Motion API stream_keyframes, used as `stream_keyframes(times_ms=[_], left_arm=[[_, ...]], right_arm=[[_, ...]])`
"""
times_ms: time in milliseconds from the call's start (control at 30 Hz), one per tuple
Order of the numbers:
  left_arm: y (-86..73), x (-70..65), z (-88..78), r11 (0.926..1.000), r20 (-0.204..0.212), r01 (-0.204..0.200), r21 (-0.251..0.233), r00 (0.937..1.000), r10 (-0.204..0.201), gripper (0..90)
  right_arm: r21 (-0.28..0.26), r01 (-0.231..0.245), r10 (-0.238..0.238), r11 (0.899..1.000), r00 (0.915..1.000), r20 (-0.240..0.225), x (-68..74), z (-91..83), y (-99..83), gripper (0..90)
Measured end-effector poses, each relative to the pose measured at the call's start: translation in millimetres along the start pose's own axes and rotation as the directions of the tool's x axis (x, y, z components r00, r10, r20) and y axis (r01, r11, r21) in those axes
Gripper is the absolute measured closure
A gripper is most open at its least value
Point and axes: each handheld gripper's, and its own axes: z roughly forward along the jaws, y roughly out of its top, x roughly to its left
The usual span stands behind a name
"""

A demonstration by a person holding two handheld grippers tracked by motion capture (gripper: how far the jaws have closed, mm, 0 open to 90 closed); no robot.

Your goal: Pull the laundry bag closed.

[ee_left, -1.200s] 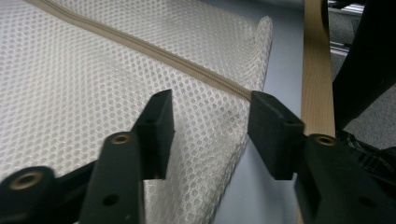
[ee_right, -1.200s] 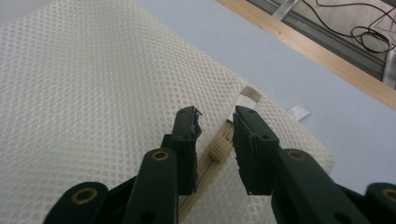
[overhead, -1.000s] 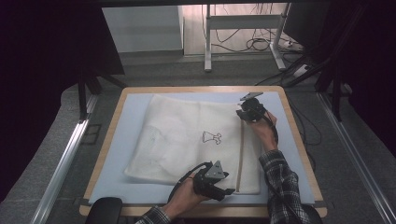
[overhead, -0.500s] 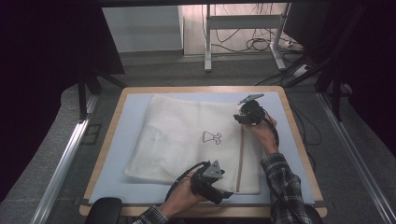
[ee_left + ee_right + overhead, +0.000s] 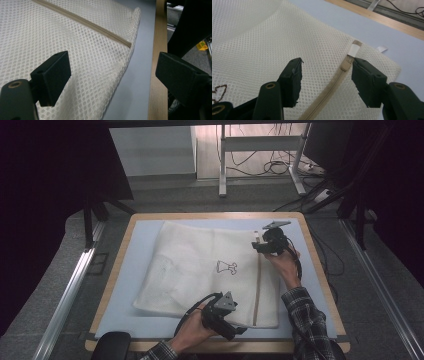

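Observation:
A white mesh laundry bag [image 5: 200,270] lies flat on the blue mat, with a small dress logo [image 5: 226,267] and a beige zipper [image 5: 258,285] along its right side. My left gripper [image 5: 241,330] is at the bag's near right corner. In the left gripper view its jaws [image 5: 113,67] stand wide apart and have just been opening; the bag's corner [image 5: 100,75] lies between them, untouched. My right gripper [image 5: 257,243] is at the zipper's far end. Its jaws [image 5: 327,67] have also just been opening, with the zipper pull [image 5: 346,64] loose between them, close to the right jaw.
The blue mat [image 5: 130,270] covers a wooden-edged table [image 5: 325,285]. A white label tab [image 5: 382,48] sticks out at the bag's far edge. Behind the table are metal desk legs [image 5: 222,165] and floor cables [image 5: 272,167]. A black rounded object [image 5: 110,342] sits at the near left corner.
Both hands stay about where they were, and the bag has not shifted. The jaws of both grippers look a little wider apart than before.

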Motion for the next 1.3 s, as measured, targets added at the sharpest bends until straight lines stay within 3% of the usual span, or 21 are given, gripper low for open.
stream_keyframes(times_ms=[467, 767, 867, 933, 967, 1000, 1300], left_arm=[[-3.5, 3.5, -11.3, 1.0, -0.006, 0.004, -0.006, 1.0, -0.004, 9.5], [-7.3, 2.6, -14.1, 0.9992, -0.024, -0.03, 0.027, 0.9992, 0.03, 5.9], [-9.0, 1.7, -14.1, 0.9993, -0.033, -0.026, 0.028, 0.9991, 0.027, 4.3], [-9.4, 3.6, -17.0, 0.9972, -0.041, -0.053, 0.053, 0.9976, 0.055, 4.0], [-10.1, 2.0, -16.5, 0.9992, -0.042, -0.029, 0.028, 0.9987, 0.03, 3.9], [-10.0, 3.7, -18.9, 0.9977, -0.043, -0.048, 0.047, 0.9978, 0.05, 3.8], [-13.3, 3.3, -26.1, 0.999, -0.067, -0.03, 0.034, 0.9973, 0.032, 2.9]], right_arm=[[-0.014, -0.061, 0.06, 0.998, 0.9952, -0.078, 3.5, -16.8, -7.5, 23.4], [-0.032, -0.081, 0.077, 0.996, 0.9917, -0.103, 4.3, -26.4, -11.8, 14.8], [-0.034, -0.065, 0.062, 0.997, 0.993, -0.101, 7.4, -29.5, -12.4, 12.1], [-0.037, -0.048, 0.045, 0.998, 0.9943, -0.097, 10.2, -30.9, -13.7, 10.8], [-0.036, -0.042, 0.039, 0.998, 0.9947, -0.095, 11.8, -31.5, -14.4, 10.1], [-0.033, -0.034, 0.031, 0.999, 0.995, -0.094, 13.1, -32.0, -15.0, 9.0], [-0.046, 0.008, -0.012, 0.999, 0.9949, -0.1, 23.7, -37.9, -18.1, 6.4]])
